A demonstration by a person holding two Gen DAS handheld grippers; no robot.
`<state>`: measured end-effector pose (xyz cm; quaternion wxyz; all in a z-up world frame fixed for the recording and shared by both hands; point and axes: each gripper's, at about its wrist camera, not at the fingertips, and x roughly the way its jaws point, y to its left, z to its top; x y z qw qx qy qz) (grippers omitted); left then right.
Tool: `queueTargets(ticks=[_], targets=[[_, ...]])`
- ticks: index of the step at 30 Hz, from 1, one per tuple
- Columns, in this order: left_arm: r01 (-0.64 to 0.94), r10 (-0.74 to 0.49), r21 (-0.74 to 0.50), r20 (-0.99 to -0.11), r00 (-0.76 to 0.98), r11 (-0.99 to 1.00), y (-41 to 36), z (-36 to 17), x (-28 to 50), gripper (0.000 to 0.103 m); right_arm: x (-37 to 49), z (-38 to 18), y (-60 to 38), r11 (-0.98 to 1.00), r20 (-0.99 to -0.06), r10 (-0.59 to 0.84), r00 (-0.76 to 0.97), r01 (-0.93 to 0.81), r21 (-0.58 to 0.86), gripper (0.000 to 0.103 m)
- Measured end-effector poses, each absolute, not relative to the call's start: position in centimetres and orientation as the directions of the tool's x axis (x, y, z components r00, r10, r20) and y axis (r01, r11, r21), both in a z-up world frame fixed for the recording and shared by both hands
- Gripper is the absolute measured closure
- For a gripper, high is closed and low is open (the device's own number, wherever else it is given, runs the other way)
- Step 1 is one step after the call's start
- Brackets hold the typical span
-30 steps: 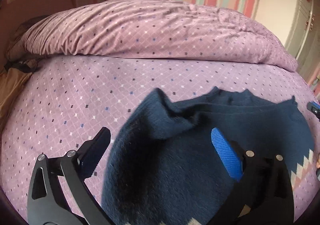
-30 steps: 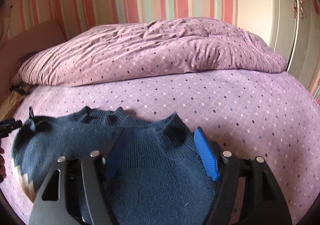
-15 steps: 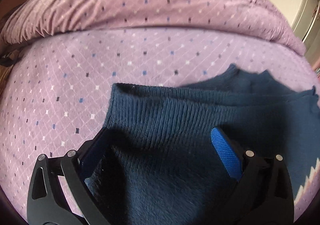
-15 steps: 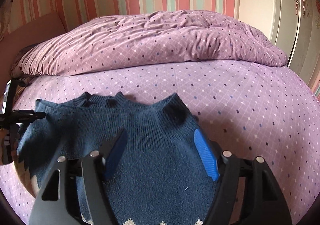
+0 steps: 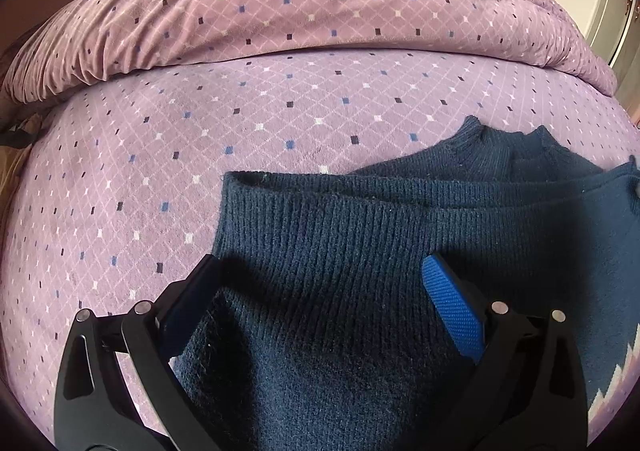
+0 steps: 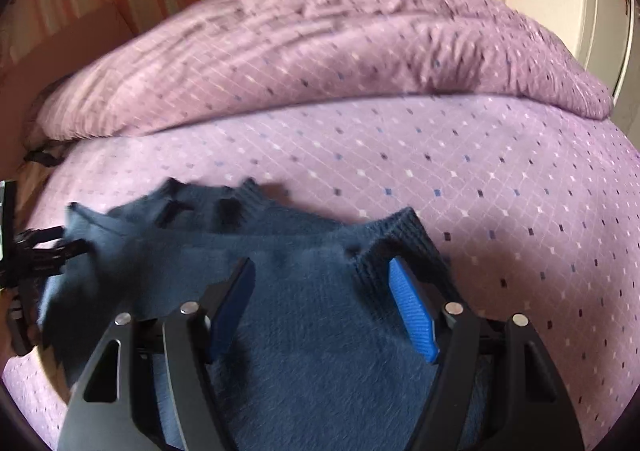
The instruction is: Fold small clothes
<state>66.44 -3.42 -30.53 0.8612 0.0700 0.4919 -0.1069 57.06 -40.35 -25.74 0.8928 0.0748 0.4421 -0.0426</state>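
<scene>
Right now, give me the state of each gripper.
Left gripper: open, over the sweater.
Right gripper: open, over the sweater too.

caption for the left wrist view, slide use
Open left claw over the ribbed hem of a navy sweater on a purple bedspread.

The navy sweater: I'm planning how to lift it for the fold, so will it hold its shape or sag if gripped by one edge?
The navy sweater will probably sag: its ribbed hem already buckles and drapes in soft folds on the bedspread. The fuzzy knit looks grippy, unlikely to slip from the left claw. It looks thick, so likely somewhat heavy for its size.
</scene>
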Motion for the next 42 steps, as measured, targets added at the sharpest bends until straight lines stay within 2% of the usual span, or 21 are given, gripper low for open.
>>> queueTargets(ticks=[7, 13, 15, 19, 24, 31, 35, 39, 42], targets=[[0.259, -0.115, 0.021, -0.860, 0.498, 0.966, -3.3, -30.8, 66.5, 0.003, 58.7, -29.6, -41.5, 0.982, -0.868, -0.019, 0.496, 0.171, 0.076, 0.033], [0.258, -0.114, 0.016, -0.868, 0.484, 0.966, -3.3, -31.3, 66.8, 0.003, 59.2, -30.4, -41.0, 0.984, -0.885, -0.047, 0.464, 0.174, 0.039, 0.032], [0.254, -0.112, 0.020, -0.862, 0.494, 0.967, -3.4, -30.7, 66.6, 0.003, 59.1, -29.8, -40.9, 0.984, -0.877, -0.057, 0.477, 0.174, 0.031, 0.032], [0.267, -0.126, 0.030, -0.829, 0.546, 0.963, -3.8, -27.7, 64.6, 0.003, 56.4, -25.7, -39.3, 0.989, -0.792, -0.067, 0.606, 0.143, 0.025, 0.030], [0.260, -0.145, 0.010, -0.810, 0.568, 0.965, -4.4, -24.8, 58.5, 0.003, 51.2, -22.9, -36.7, 0.992, -0.751, -0.089, 0.654, 0.130, -0.004, 0.029], [0.248, -0.139, -0.009, -0.848, 0.511, 0.969, -5.0, -27.6, 51.1, 0.003, 43.4, -26.3, -33.3, 0.991, -0.807, -0.108, 0.580, 0.124, -0.043, 0.029], [0.228, -0.136, -0.032, -0.879, 0.457, 0.973, -4.5, -30.2, 50.1, 0.003, 42.0, -28.5, -33.6, 0.990, -0.837, -0.083, 0.540, 0.140, -0.008, 0.028], [0.248, -0.096, 0.026, -0.880, 0.465, 0.968, -4.9, -31.3, 50.1, 0.003, 42.0, -29.5, -34.0, 0.989, -0.844, -0.069, 0.532, 0.151, 0.014, 0.028], [0.245, -0.092, 0.024, -0.886, 0.454, 0.969, -4.9, -31.7, 50.6, 0.003, 41.8, -30.4, -34.1, 0.987, -0.841, -0.064, 0.537, 0.157, 0.025, 0.028]])
